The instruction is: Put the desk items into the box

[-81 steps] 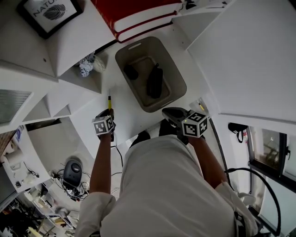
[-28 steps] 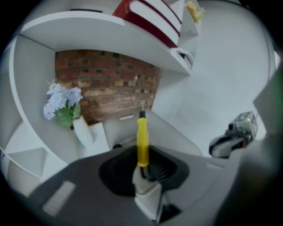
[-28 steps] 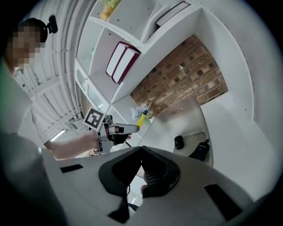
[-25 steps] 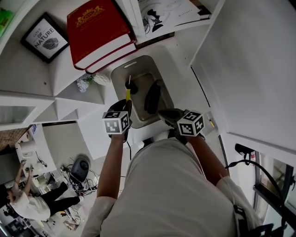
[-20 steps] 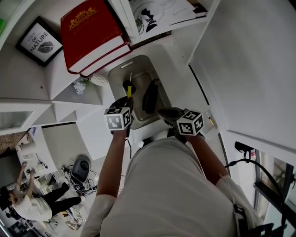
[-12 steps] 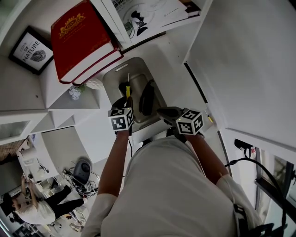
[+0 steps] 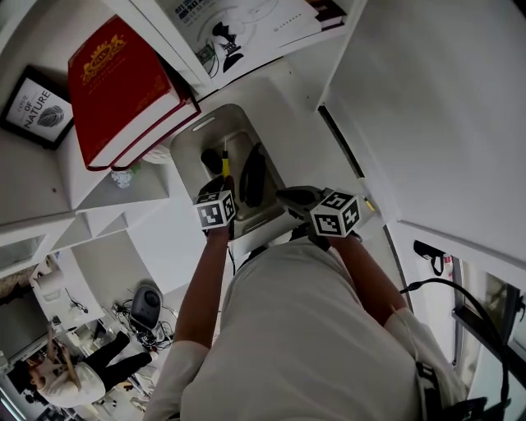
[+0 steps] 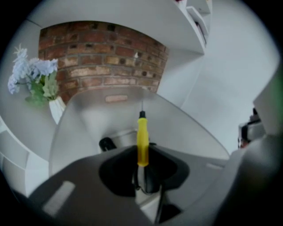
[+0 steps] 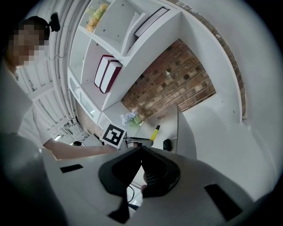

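The grey box stands on the white desk under the shelves. Inside lie a small black item and a long black one. My left gripper hangs over the box's near rim, shut on a yellow-handled screwdriver whose thin shaft points into the box. In the left gripper view the screwdriver sticks up between the jaws of the left gripper, above the box. My right gripper hovers just right of the box, jaw tips together and holding nothing; in its own view the right gripper faces the screwdriver.
Red books and a framed picture sit on shelves left of the box, and an open magazine lies above it. A white vase of pale flowers stands left of the box. A brick wall rises behind.
My left gripper has carried the screwdriver from the desk left of the box to over its near rim and lowered it. The right gripper has shifted slightly toward the box.
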The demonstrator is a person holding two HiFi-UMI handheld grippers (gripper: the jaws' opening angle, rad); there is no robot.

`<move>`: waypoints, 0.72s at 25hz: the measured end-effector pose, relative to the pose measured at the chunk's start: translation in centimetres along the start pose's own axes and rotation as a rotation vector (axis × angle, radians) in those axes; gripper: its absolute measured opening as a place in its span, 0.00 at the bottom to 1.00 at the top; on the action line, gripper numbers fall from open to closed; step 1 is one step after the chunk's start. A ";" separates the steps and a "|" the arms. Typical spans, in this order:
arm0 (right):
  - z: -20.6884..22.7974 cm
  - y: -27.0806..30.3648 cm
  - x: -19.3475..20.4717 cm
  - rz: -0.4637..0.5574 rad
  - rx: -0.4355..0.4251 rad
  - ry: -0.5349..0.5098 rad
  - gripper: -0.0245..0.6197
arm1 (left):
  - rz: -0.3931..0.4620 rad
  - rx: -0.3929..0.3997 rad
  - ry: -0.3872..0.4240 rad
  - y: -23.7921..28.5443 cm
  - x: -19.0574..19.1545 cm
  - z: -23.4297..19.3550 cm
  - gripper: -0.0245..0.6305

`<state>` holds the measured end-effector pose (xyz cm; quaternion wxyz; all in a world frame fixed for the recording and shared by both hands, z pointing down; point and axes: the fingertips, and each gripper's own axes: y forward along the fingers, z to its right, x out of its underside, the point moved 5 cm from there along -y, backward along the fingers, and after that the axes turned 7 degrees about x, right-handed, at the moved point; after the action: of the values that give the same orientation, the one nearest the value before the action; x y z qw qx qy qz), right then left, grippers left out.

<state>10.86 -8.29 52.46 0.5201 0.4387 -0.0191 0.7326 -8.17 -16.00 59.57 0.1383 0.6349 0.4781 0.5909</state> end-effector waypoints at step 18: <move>3.8 -3.7 0.5 -0.008 0.024 0.048 0.04 | -0.154 -0.073 -0.092 8.6 4.9 -3.4 0.16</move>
<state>16.09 -8.05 53.54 0.5181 0.4272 0.0039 0.7410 -8.10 -17.88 69.87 0.2281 0.6172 0.4970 0.5657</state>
